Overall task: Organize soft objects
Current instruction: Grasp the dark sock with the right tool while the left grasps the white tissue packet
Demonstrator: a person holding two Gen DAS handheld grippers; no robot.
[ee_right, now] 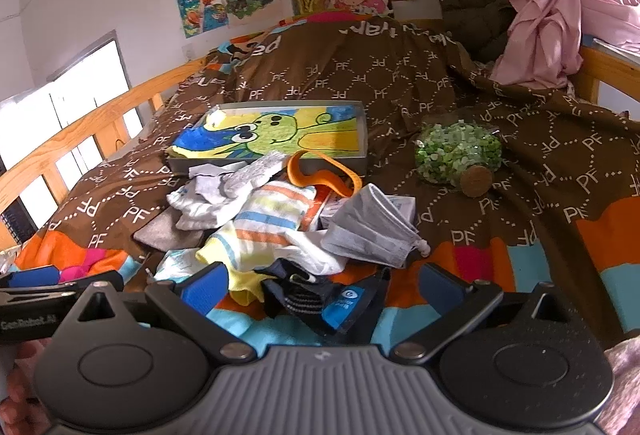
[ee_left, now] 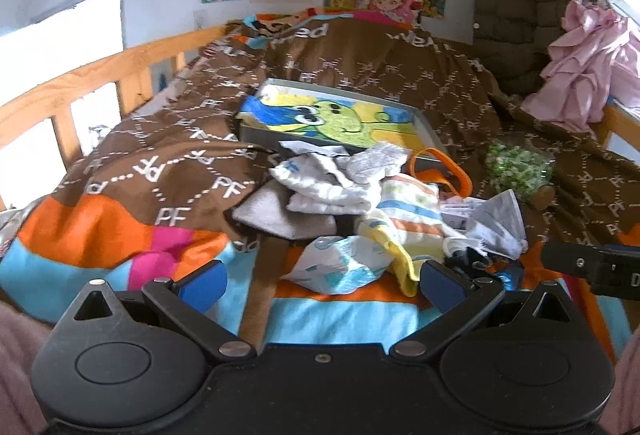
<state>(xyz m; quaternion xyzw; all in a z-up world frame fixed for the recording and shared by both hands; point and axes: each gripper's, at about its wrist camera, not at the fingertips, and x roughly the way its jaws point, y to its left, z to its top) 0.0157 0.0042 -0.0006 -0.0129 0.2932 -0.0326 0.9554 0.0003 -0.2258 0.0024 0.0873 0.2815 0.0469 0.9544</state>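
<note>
1. While both jaws stand spread and empty, the left hand-held gripper (ee_left: 322,281) and right hand-held gripper (ee_right: 322,287) hover at 6 o'clock of the sock pile (ee_left: 360,187) heaped on the bed (ee_left: 160,163).
2. Nothing looks sorted yet; the whole pile remains.
3. Only the right wrist view clearly shows the dark sock (ee_right: 316,299) between its fingers.

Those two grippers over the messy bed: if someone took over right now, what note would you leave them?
Left gripper: open, empty, hovering at the pile's near edge.
Right gripper: open, empty, fingers either side of a dark navy sock.
Striped sock, white socks and grey face mask lie heaped in front of the picture box.
Nothing sorted yet; the whole pile remains.
</note>
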